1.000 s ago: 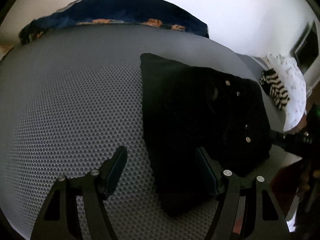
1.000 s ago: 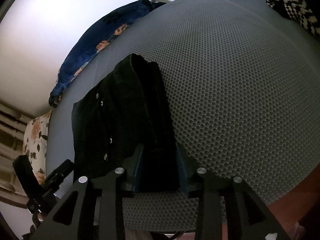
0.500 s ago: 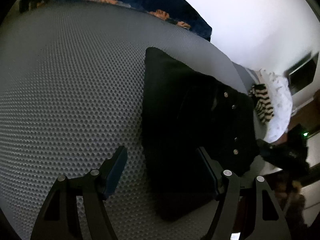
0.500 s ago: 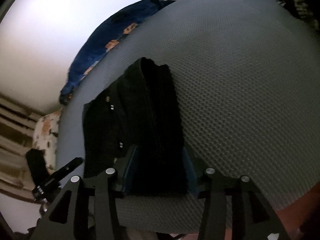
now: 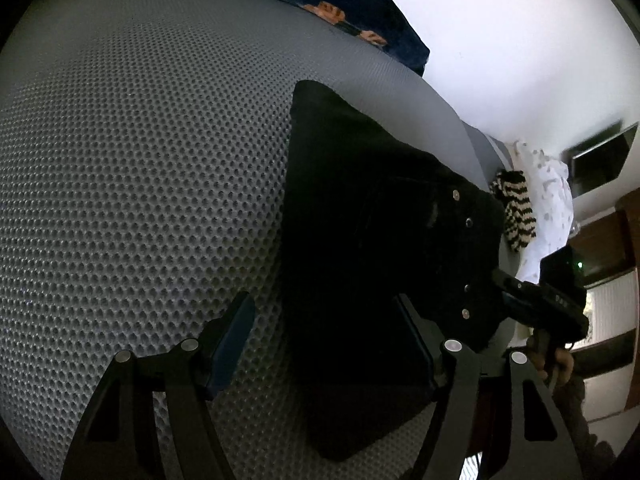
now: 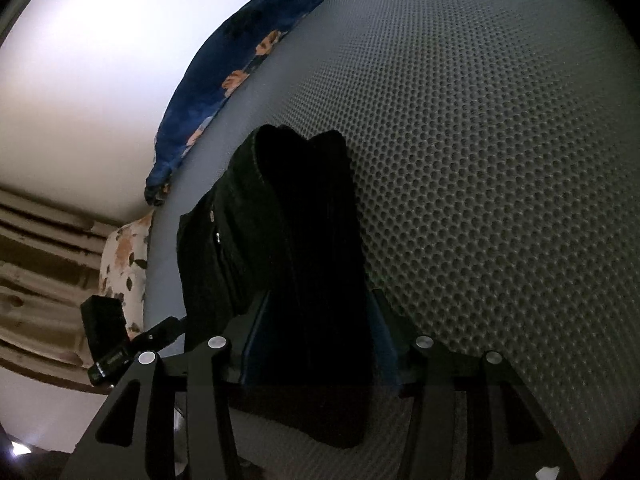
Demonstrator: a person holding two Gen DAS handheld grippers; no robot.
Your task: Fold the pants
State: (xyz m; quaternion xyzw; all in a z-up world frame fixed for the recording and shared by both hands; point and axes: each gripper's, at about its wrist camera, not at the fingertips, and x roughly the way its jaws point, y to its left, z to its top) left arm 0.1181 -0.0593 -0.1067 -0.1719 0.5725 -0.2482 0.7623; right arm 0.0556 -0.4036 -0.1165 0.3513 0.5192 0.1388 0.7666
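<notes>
Folded black pants (image 6: 288, 240) lie lengthwise on the bed (image 6: 500, 160), pointing away; right gripper (image 6: 318, 312) jaws parted astride the near end, left gripper (image 5: 324, 312) jaws wide apart, empty.

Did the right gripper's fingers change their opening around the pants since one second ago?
Yes. The right gripper has spread: its fingers now stand apart from the sides of the pants, where earlier they pinched the fold.

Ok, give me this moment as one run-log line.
pants: folded, on grey mat | left tool: open, straddling pants' edge | right tool: around pants' end, grip unclear | step: fold nearly done
</notes>
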